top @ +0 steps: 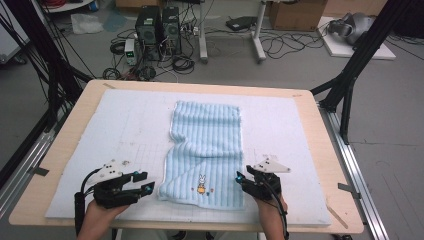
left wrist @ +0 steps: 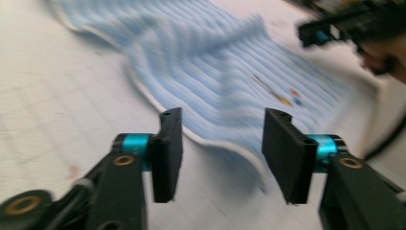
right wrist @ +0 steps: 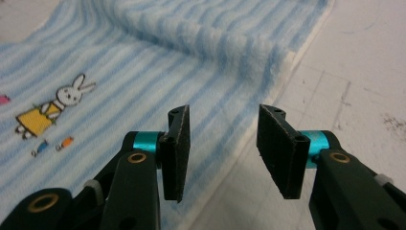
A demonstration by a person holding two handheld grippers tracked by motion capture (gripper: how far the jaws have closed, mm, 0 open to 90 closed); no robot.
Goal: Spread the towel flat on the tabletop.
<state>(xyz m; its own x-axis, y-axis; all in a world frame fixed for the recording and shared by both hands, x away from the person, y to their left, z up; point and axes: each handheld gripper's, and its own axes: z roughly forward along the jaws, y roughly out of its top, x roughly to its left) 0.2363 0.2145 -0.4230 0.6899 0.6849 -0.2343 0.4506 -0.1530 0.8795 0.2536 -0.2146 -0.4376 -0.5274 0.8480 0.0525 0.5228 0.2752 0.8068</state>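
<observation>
A light blue striped towel (top: 207, 145) lies lengthwise on the white mat (top: 125, 125), with a small rabbit picture (top: 201, 184) near its front edge. My left gripper (top: 147, 182) sits just left of the towel's front left corner. In the left gripper view its jaws (left wrist: 222, 139) stand open with nothing between them, and the towel's white hem (left wrist: 215, 143) runs just beyond them. My right gripper (top: 241, 179) is at the towel's front right edge. Its jaws (right wrist: 222, 139) are open over that edge of the towel (right wrist: 143, 72), pressing nothing, and the rabbit picture (right wrist: 55, 108) lies to their left.
The mat covers most of a wooden table (top: 65, 145). Black frame legs (top: 350, 75) stand at the table's far right and far left. Beyond the table, on the floor, are computer towers (top: 157, 27), cables and boxes. The right gripper (left wrist: 325, 31) shows blurred in the left gripper view.
</observation>
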